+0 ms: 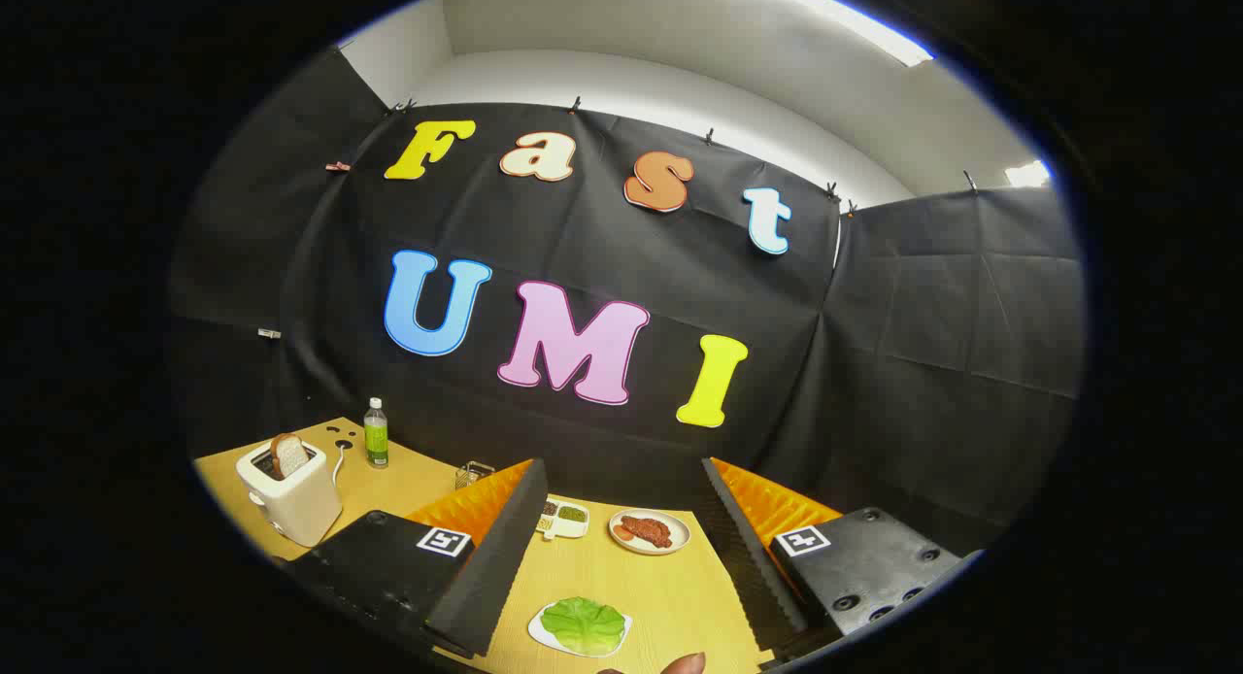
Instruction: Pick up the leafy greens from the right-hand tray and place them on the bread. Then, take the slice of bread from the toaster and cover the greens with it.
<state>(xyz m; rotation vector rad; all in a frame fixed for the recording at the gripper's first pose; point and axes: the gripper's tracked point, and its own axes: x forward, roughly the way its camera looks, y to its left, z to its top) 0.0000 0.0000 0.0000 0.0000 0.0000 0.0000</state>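
Note:
The leafy greens (584,624) lie flat on a small white tray (537,629) on the wooden table, low between my two fingers and nearer their bases than their tips. My gripper (621,464) is open wide, held above the table, with nothing between the fingers. A white toaster (291,504) stands off to the left beyond the left finger. A slice of bread (288,454) sticks up out of its slot.
A round plate of reddish meat (649,532) and a small white divided dish (565,518) sit ahead between the fingertips. A green-labelled bottle (376,431) and a small metal grater (473,474) stand near the back wall. A fingertip (686,664) shows beside the greens.

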